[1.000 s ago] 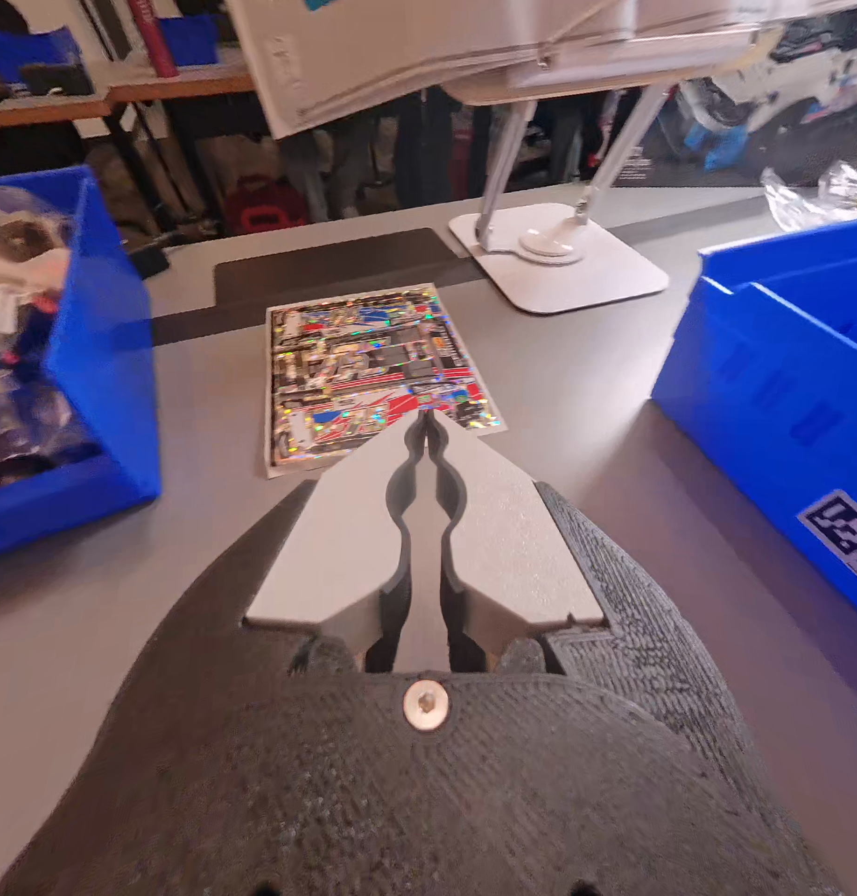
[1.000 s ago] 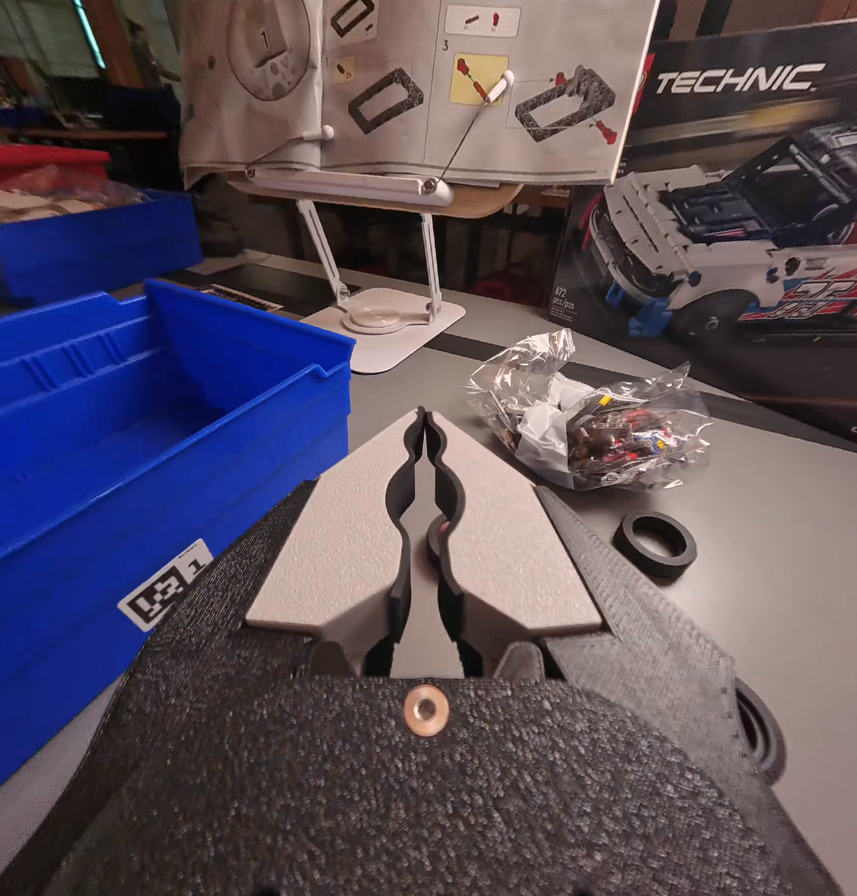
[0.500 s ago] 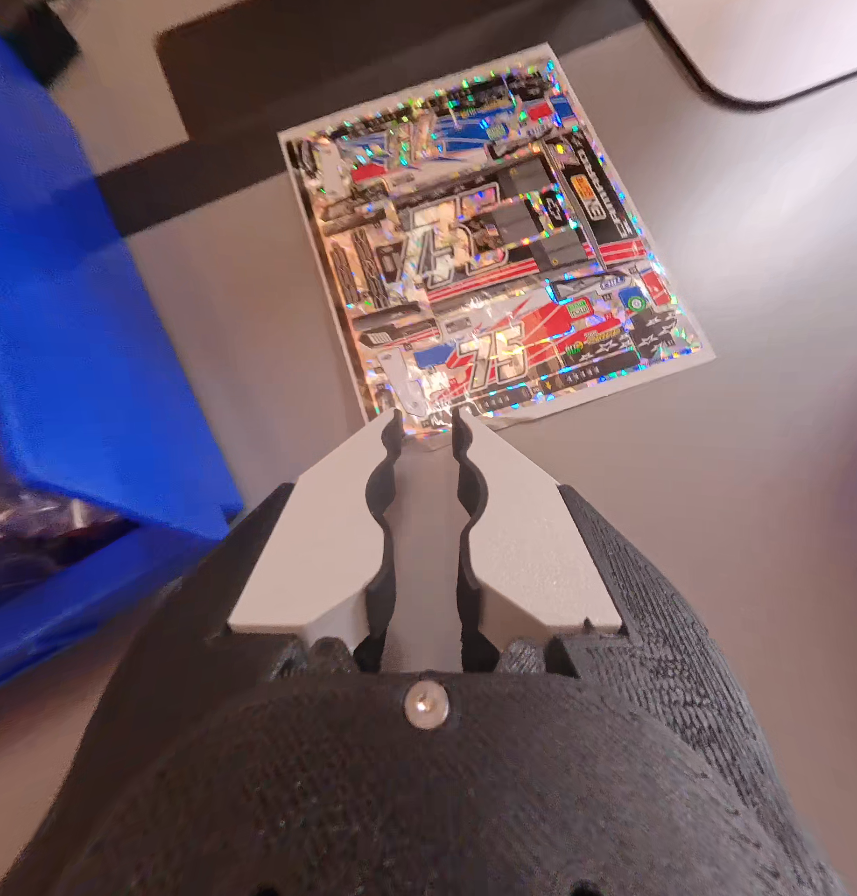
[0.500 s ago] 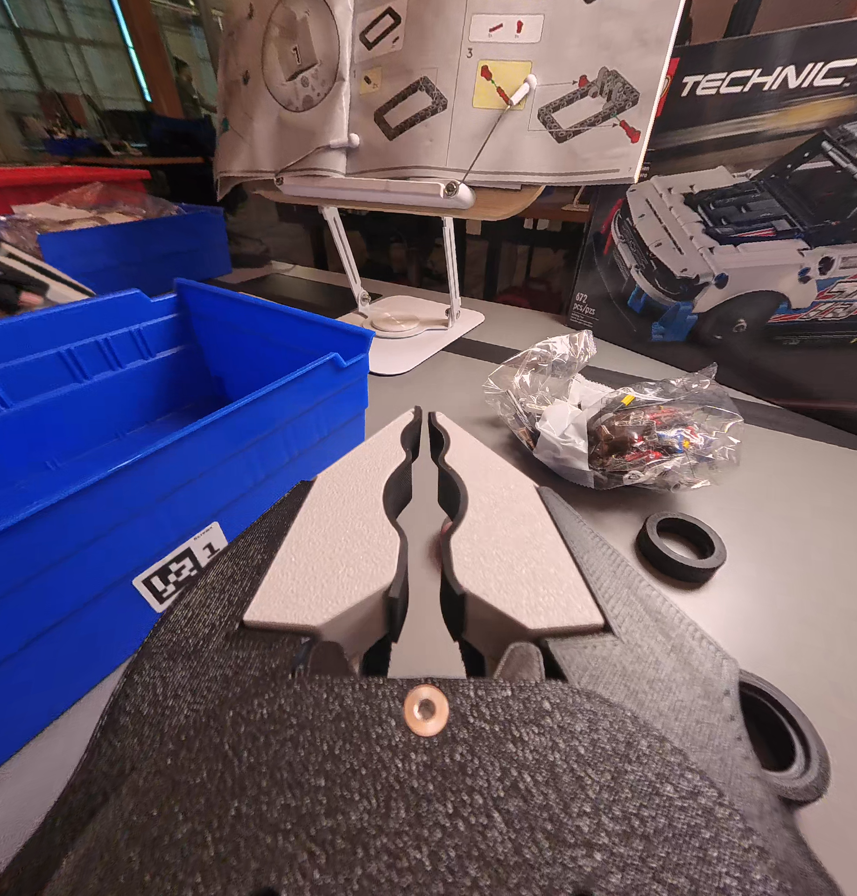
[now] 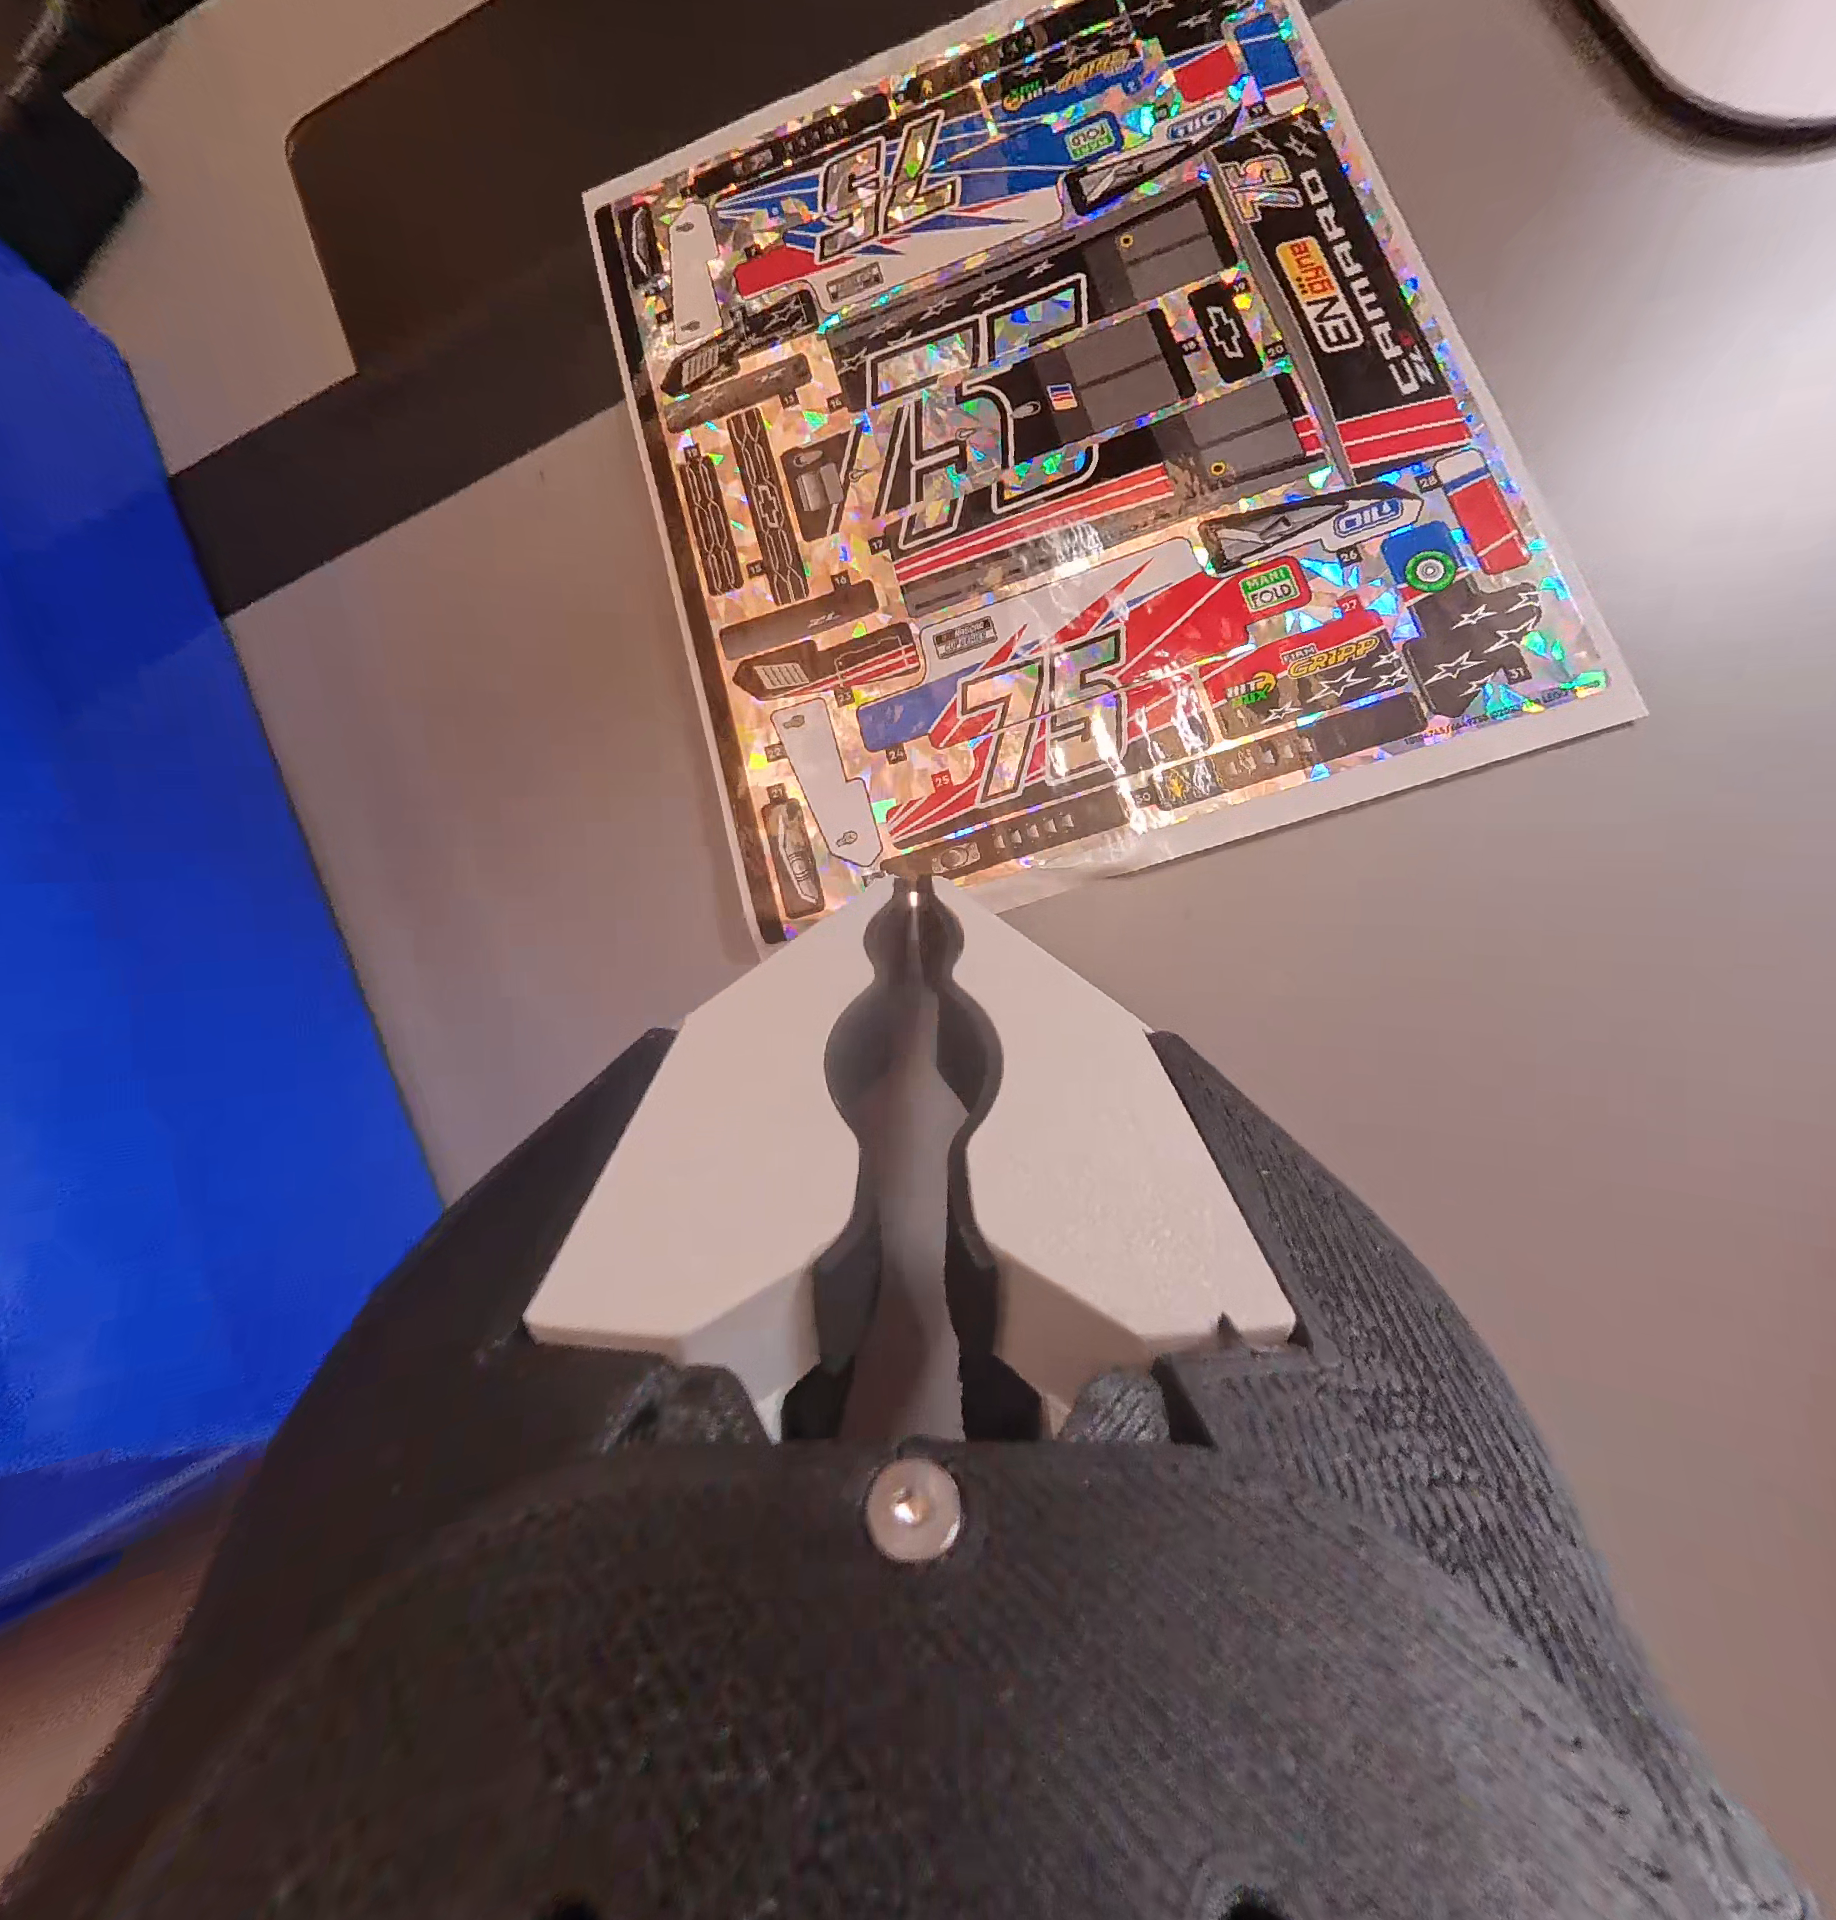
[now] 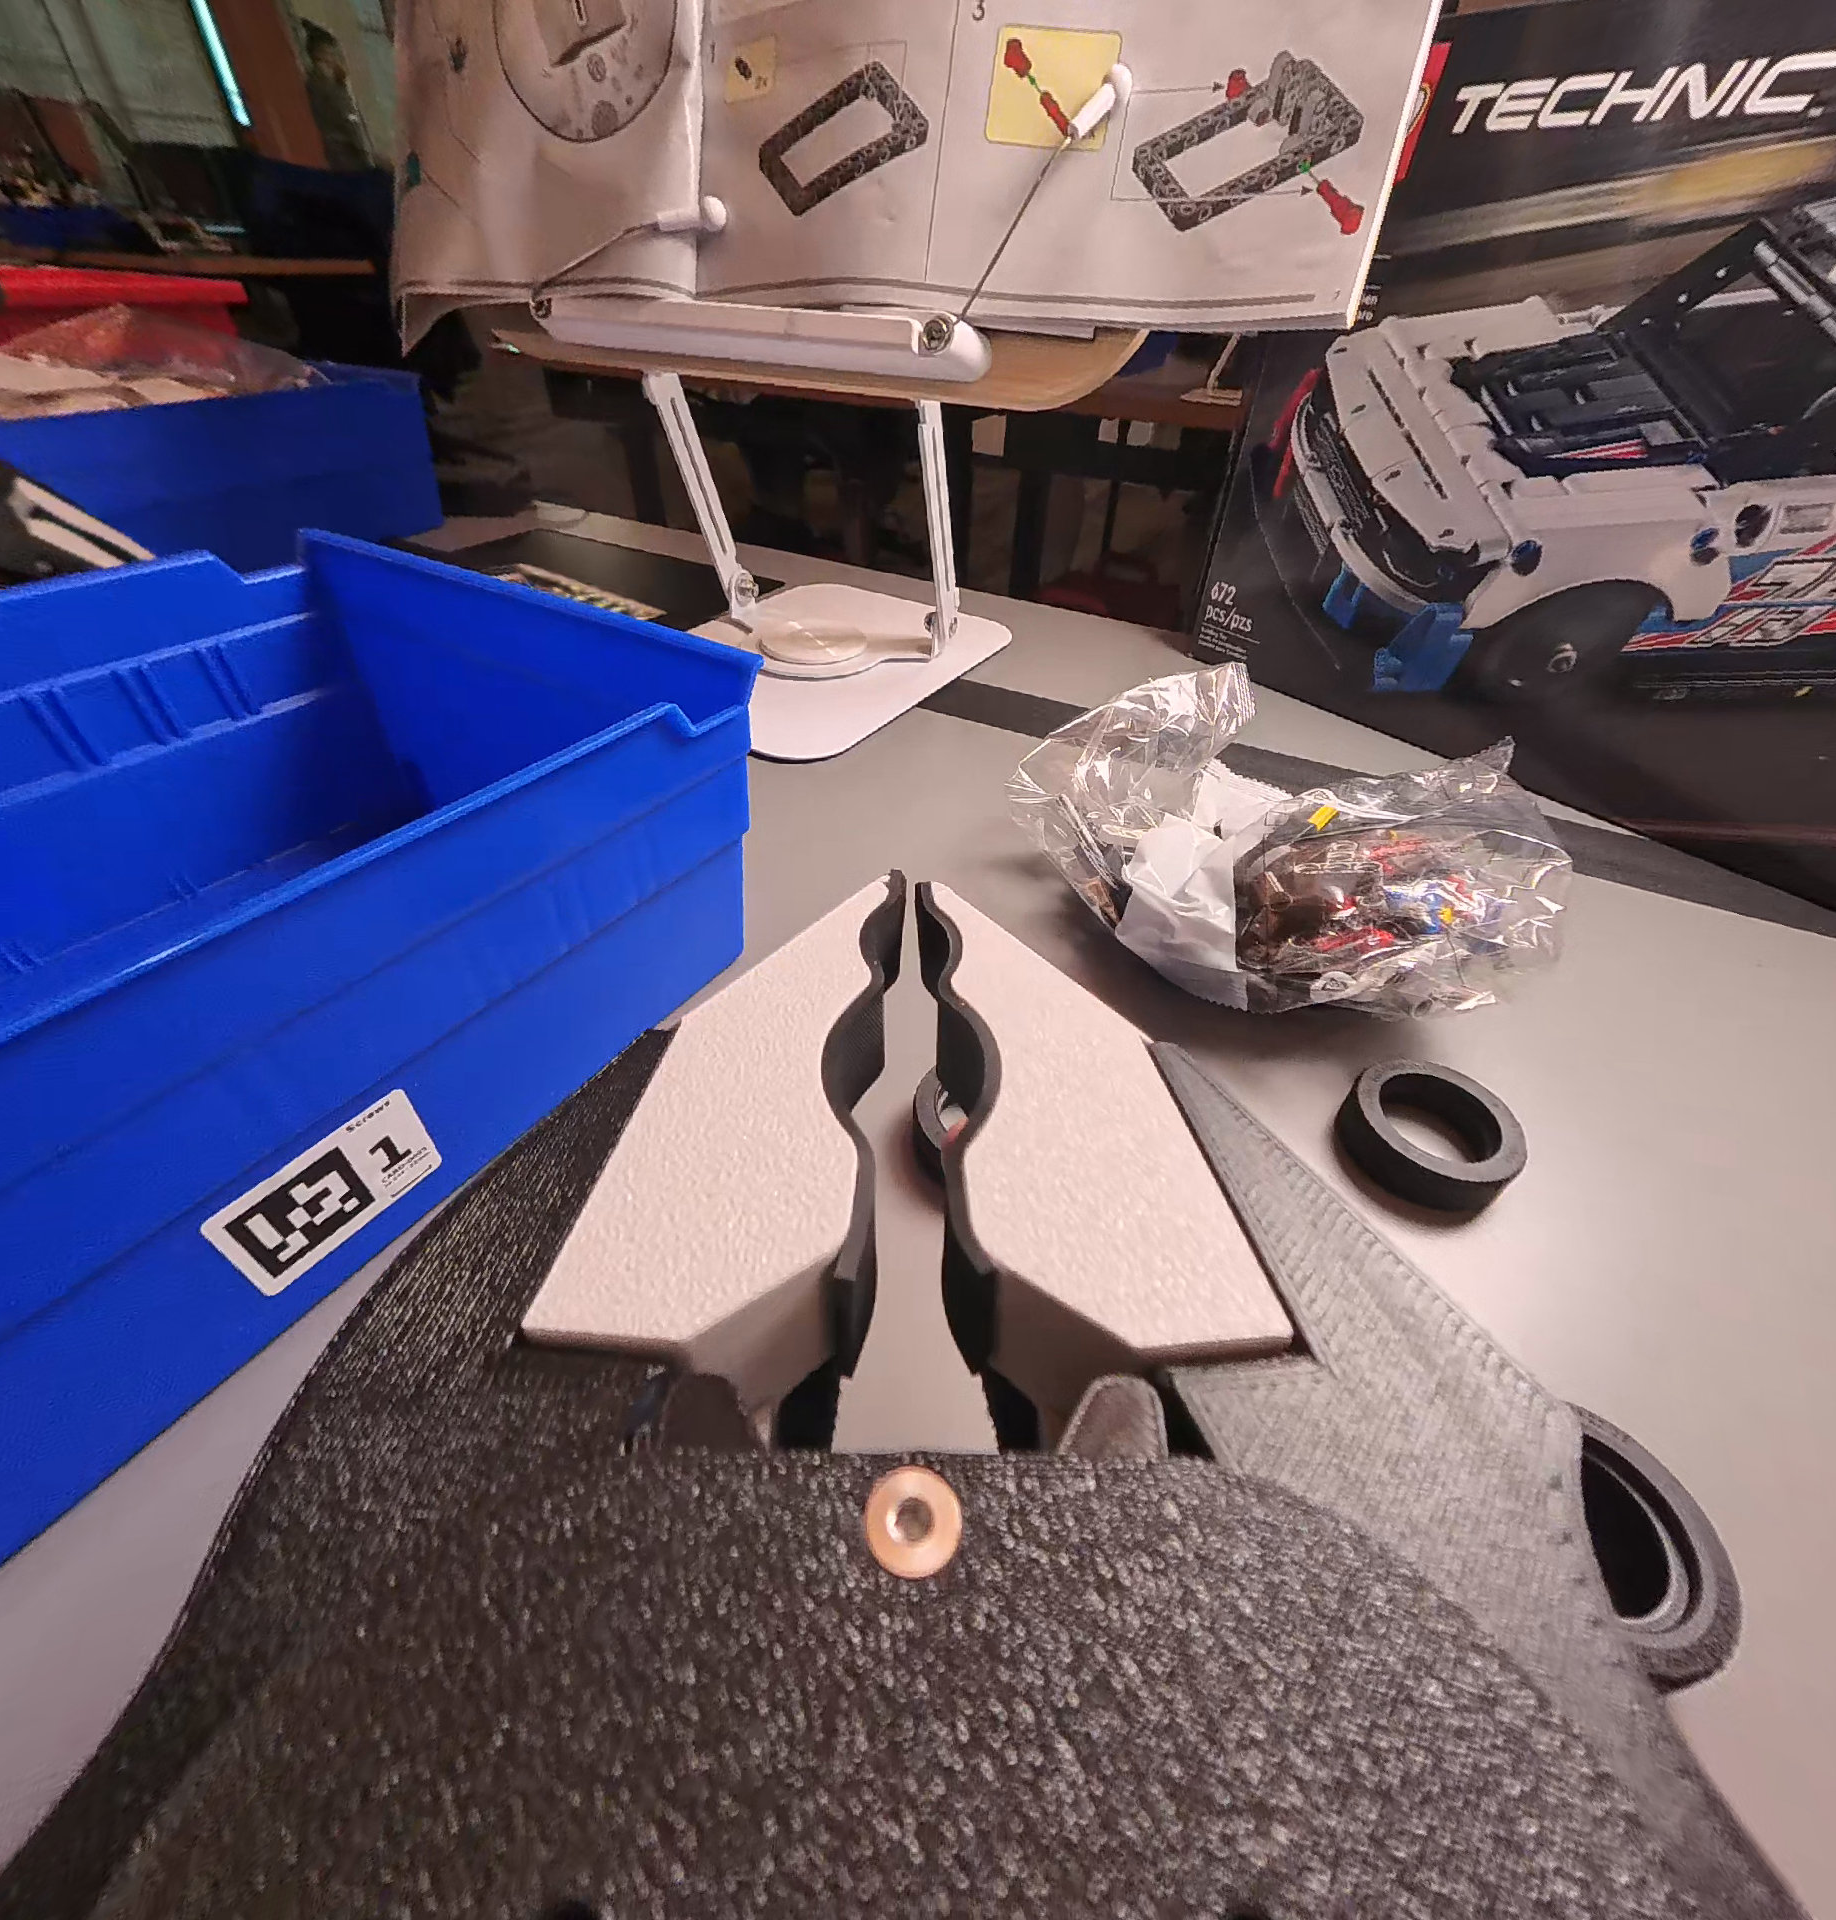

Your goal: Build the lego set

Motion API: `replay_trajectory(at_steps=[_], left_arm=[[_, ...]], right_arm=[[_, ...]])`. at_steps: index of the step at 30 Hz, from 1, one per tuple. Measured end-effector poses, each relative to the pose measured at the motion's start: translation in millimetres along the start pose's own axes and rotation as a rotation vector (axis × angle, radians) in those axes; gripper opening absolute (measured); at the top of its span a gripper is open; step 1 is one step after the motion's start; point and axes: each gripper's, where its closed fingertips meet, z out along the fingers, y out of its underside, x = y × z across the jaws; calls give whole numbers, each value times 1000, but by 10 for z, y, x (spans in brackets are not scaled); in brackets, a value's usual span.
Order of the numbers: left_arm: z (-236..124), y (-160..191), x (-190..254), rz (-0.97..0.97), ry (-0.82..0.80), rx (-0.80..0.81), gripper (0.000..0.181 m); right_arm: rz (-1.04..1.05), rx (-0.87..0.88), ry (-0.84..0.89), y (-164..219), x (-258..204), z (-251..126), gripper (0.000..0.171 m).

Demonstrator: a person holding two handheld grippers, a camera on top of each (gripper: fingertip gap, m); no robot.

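Note:
A holographic sticker sheet (image 5: 1080, 499) lies on the grey table in the left wrist view. My left gripper (image 5: 911, 891) is shut on the sheet's near edge, and a thin bright sliver of the sheet shows between the tips. The sheet is wrinkled just beyond them. My right gripper (image 6: 910, 894) is shut and holds nothing, hovering over the table beside a blue bin (image 6: 322, 883). A clear bag of Lego parts (image 6: 1298, 862) lies just ahead to the right. A black tyre (image 6: 1431, 1135) lies on the table to its right, and another tyre (image 6: 935, 1122) shows below, through the fingers.
A blue bin (image 5: 114, 831) stands close to the left of the sticker sheet. An instruction booklet (image 6: 893, 135) sits on a white stand (image 6: 852, 665) at the back. The set's box (image 6: 1620, 416) stands at the back right. A third tyre (image 6: 1652, 1558) lies near the right gripper's body.
My left gripper tipped down toward the sticker sheet, opened with its tips at the near edge, then closed on that edge. My right gripper stayed shut and drifted only slightly.

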Motion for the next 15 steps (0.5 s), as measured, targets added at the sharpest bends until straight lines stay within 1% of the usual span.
replay_trajectory(at_steps=[2,5,6,7,8,11,13,15], left_arm=[[32,-98,16,-12,-1,14,6],[-16,-370,86,7,51,122,16],[-9,-416,131,19,82,130,21],[29,-431,192,21,125,117,28],[90,-431,248,11,166,94,32],[281,-432,317,-20,211,43,30],[363,-486,262,-30,173,51,22],[430,-533,184,-60,134,46,20]], right_arm=[[-2,-1,4,1,7,-6,0],[-4,8,8,-23,17,-24,0],[-4,10,10,-26,22,-29,0],[-2,11,10,-27,26,-30,0],[1,11,9,-27,29,-29,0],[3,13,10,-34,26,-33,0],[-11,13,15,-40,24,-45,0],[-24,4,21,-27,32,-46,0]])
